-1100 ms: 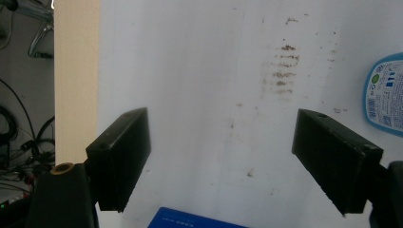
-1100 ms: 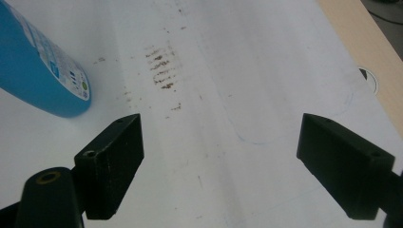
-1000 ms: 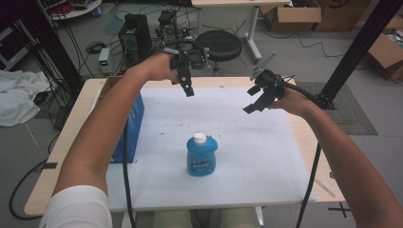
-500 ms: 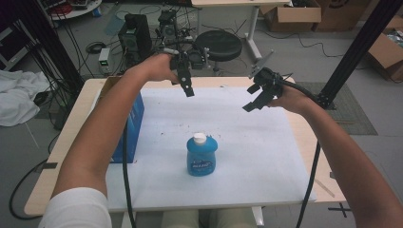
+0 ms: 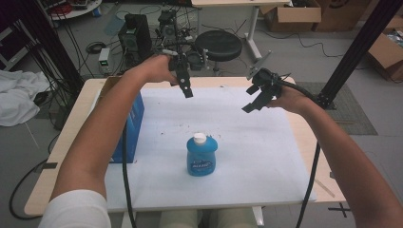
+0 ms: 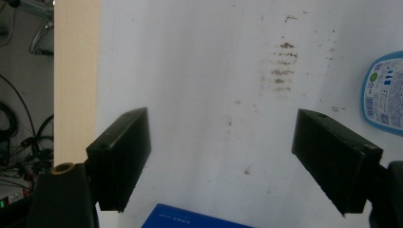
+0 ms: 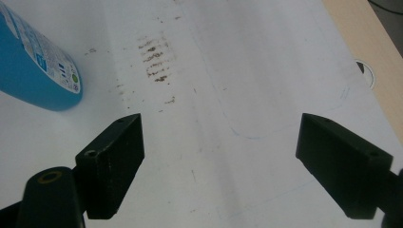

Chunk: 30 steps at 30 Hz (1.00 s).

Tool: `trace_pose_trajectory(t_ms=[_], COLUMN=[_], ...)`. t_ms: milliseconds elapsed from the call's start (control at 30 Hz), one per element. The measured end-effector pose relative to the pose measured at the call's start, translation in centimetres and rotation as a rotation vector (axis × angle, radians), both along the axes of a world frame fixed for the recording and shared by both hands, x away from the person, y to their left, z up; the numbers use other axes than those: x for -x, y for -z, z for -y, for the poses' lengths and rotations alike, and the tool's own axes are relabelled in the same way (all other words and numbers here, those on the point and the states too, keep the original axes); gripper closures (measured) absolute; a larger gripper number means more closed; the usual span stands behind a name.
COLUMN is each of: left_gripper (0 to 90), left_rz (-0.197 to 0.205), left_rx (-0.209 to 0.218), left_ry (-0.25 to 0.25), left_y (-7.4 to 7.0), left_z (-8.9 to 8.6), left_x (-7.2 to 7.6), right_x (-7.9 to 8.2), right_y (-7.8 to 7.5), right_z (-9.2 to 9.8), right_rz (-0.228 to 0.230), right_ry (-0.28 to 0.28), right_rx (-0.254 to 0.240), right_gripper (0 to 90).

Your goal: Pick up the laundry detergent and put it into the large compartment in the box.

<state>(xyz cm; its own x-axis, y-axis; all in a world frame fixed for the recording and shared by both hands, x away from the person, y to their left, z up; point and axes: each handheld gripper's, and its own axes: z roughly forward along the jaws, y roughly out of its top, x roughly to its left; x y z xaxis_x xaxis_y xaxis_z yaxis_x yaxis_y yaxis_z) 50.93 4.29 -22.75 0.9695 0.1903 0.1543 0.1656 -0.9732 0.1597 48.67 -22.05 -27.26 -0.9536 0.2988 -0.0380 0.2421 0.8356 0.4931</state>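
Observation:
A blue bottle (image 5: 201, 156) with a white cap stands upright near the middle of the white sheet (image 5: 266, 156). Its label side edges into the left gripper view (image 6: 384, 95) and the right gripper view (image 7: 33, 61). My left gripper (image 5: 185, 88) hangs in the air over the sheet's far side, jaws wide apart with nothing between them (image 6: 233, 161). My right gripper (image 5: 254, 99) hovers to the right at about the same height, also open and empty (image 7: 218, 166). Both are well clear of the bottle.
A blue box (image 5: 133, 118) stands at the sheet's left edge; its corner peeks in at the bottom of the left gripper view (image 6: 190, 218). Beyond the wooden table's (image 5: 71, 137) far edge are a black stool (image 5: 218, 45), electronics and cables. A black post (image 5: 361, 42) rises at the right.

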Motion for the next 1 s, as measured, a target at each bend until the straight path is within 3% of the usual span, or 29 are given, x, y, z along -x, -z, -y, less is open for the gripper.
trace_pose_trajectory(t_ms=[433,667,1000], left_gripper=[21.4,21.1,20.9], left_rz=[0.0,-0.006,0.006], left_rx=[0.007,0.031,0.022], left_ry=[-0.014,-0.03,-0.021], left_y=[-0.7,-1.9,-2.2], left_z=[-0.1,-0.4,0.0], left_x=[1.0,2.7,5.5], right_x=[0.4,0.9,1.7], right_y=[-0.2,-0.2,-0.1], right_z=[0.1,-0.2,-0.2], right_rz=[0.006,0.011,0.01], right_ry=[0.003,-0.012,-0.022], right_rx=[0.002,-0.008,-0.011], right_gripper=[16.3,16.2,15.8])
